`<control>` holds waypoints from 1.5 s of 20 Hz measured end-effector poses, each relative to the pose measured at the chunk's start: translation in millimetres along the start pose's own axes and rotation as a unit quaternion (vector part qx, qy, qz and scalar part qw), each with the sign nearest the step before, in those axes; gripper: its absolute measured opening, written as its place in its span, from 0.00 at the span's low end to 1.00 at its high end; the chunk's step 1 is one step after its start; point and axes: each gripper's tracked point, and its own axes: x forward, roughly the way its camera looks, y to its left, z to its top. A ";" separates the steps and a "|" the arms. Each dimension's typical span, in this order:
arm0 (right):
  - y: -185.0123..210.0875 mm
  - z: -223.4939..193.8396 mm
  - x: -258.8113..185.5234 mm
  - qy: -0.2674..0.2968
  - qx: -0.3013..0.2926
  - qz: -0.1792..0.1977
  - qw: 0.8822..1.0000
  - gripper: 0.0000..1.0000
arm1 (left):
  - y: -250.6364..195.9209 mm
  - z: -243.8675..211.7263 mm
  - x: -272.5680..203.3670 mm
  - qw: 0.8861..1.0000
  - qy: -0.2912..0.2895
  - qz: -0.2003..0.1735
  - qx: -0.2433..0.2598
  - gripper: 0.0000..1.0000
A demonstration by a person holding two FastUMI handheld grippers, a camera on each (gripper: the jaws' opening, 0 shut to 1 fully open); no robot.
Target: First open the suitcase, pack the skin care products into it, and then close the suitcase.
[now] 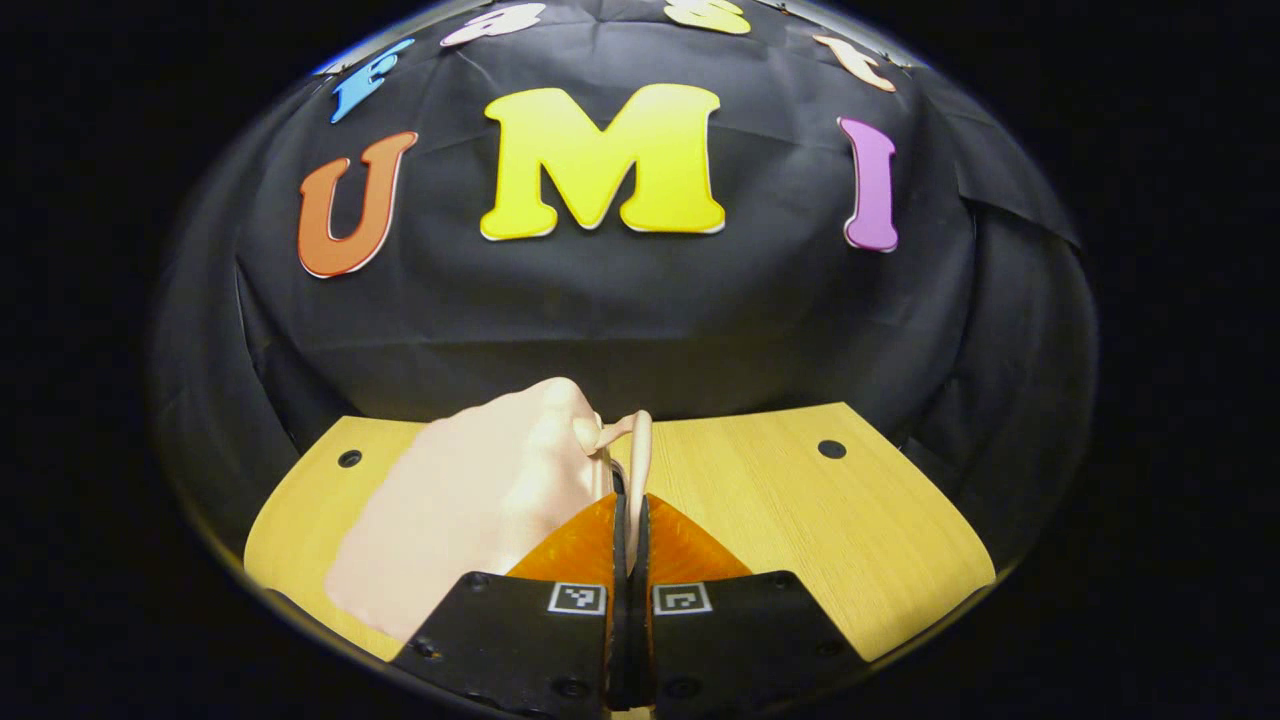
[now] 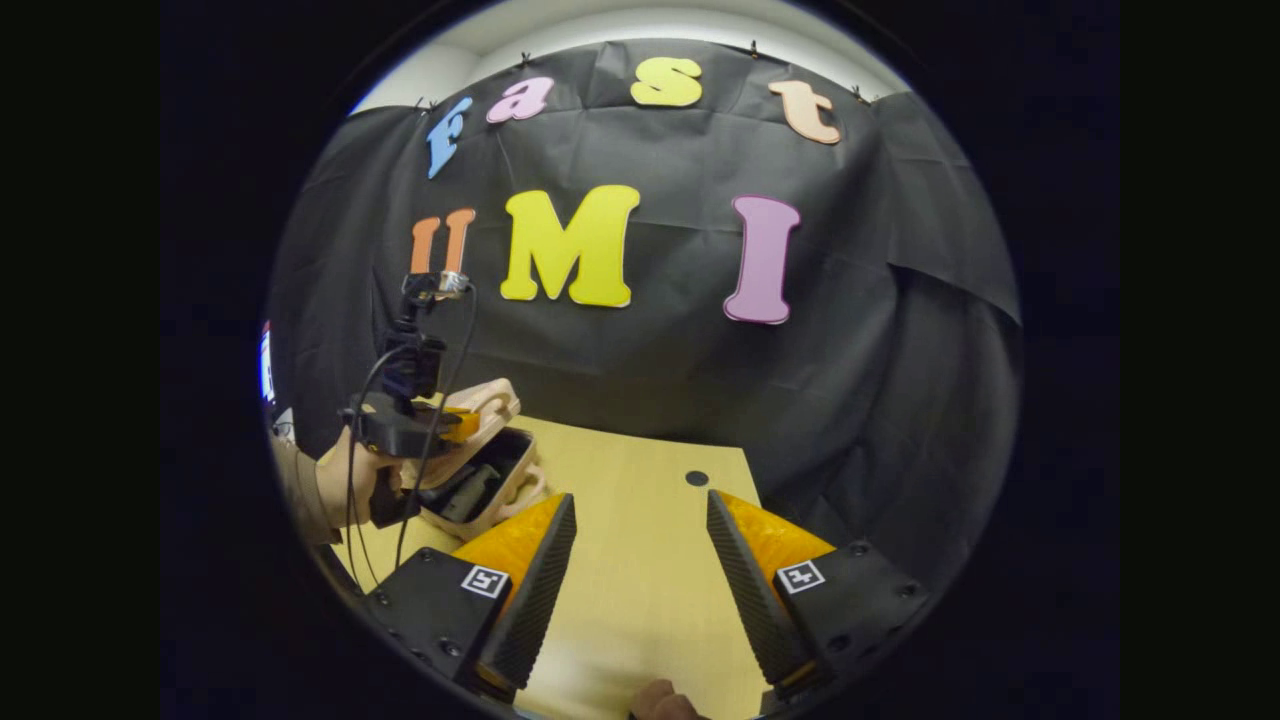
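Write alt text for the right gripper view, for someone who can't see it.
The open right gripper hovers over a light wooden table. Farther left, the left gripper, held in a hand, grips the lid of a small pale pink suitcase, partly open with dark items inside.

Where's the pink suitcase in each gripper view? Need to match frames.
Left gripper view: suitcase sits lower left of centre on the table, just beyond the left hand-held gripper, whose fingers are closed on the edge of its lid.
Right gripper view: suitcase at far left, partly open with dark items inside, beside the hand holding the left hand-held gripper.
Shared landmark: the round dark hole in the wooden tabletop.
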 end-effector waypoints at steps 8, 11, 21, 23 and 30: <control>-27.3 -43.1 -4.1 0.028 0.019 -0.003 0.999 0.77 | -25.0 -55.9 28.6 0.995 0.071 0.042 0.064 0.04; -30.1 -42.0 -2.8 0.029 0.032 -0.009 0.999 0.77 | -28.7 -54.2 22.7 0.995 0.079 0.031 0.052 0.12; 26.8 40.0 6.2 -0.028 0.038 -0.004 0.999 0.78 | 7.2 77.1 -118.7 0.998 -0.064 0.009 -0.011 0.98; 45.8 72.4 1.7 -0.052 0.036 -0.001 0.998 0.77 | 35.4 102.1 -151.5 0.996 -0.084 0.028 -0.021 0.99; 108.4 145.9 -24.3 -0.106 0.036 0.000 0.994 0.78 | 97.4 150.8 -250.1 0.985 -0.151 0.074 -0.032 0.98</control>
